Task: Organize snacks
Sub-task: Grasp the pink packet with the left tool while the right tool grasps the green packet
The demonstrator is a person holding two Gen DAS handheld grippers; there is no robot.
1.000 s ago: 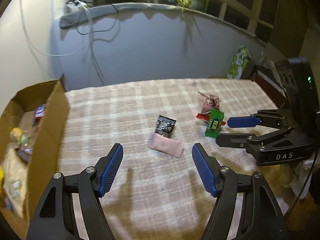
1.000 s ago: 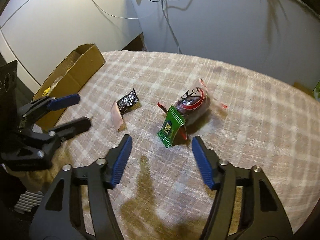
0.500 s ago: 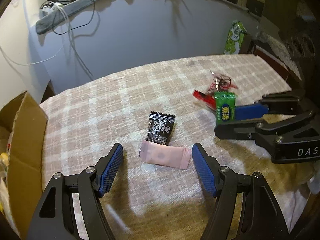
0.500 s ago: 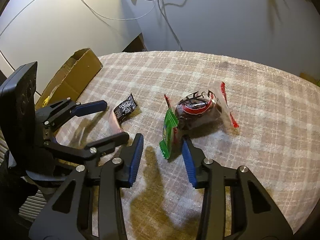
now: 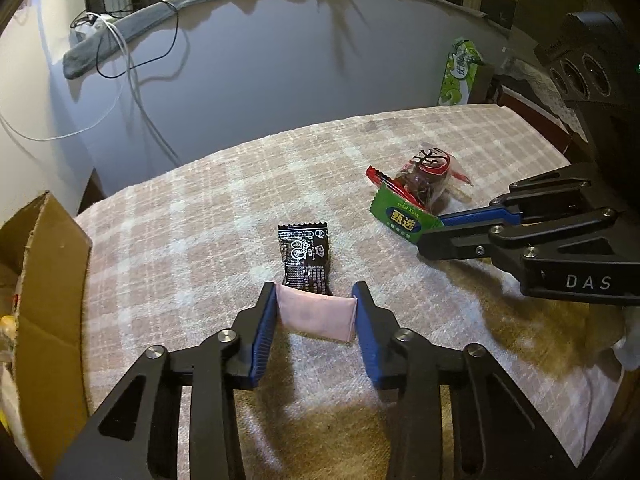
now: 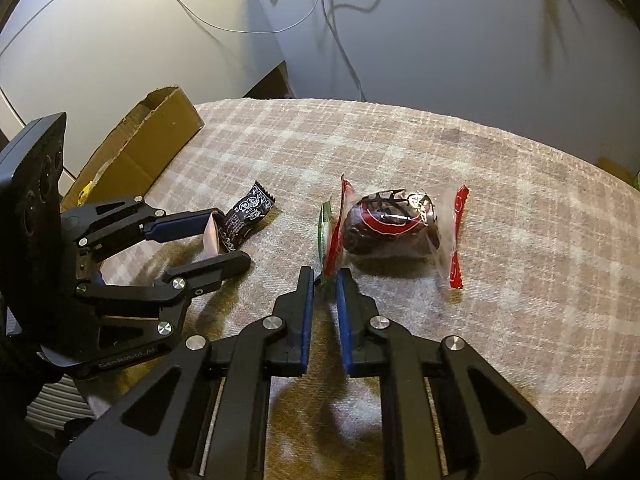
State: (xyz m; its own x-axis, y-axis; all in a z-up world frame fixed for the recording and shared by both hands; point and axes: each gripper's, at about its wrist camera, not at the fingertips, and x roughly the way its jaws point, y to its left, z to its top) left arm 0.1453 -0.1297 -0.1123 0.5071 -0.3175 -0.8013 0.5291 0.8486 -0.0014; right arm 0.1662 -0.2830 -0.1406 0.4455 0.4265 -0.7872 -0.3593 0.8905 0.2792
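Where the plaid, nubby cloth covers the table (image 5: 208, 216), four small snacks lie near one another: a flat matte pink sachet (image 5: 318, 314), a glossy black printed packet (image 5: 306, 254) touching its far edge, a green foil packet (image 5: 404, 218), and a clear crinkled wrapper with red ends around a dark round sweet (image 6: 390, 226). The left gripper (image 5: 316, 312) has its jaws closing, blue ribbed pads pressed to both short ends of the pink sachet, which lies on the cloth. The right gripper (image 6: 324, 286) has its jaws closing and nearly together, pinching the green packet, seen edge-on and upright. An open corrugated cardboard box (image 6: 148, 148) sits at the table's left edge, its contents mostly cut off.
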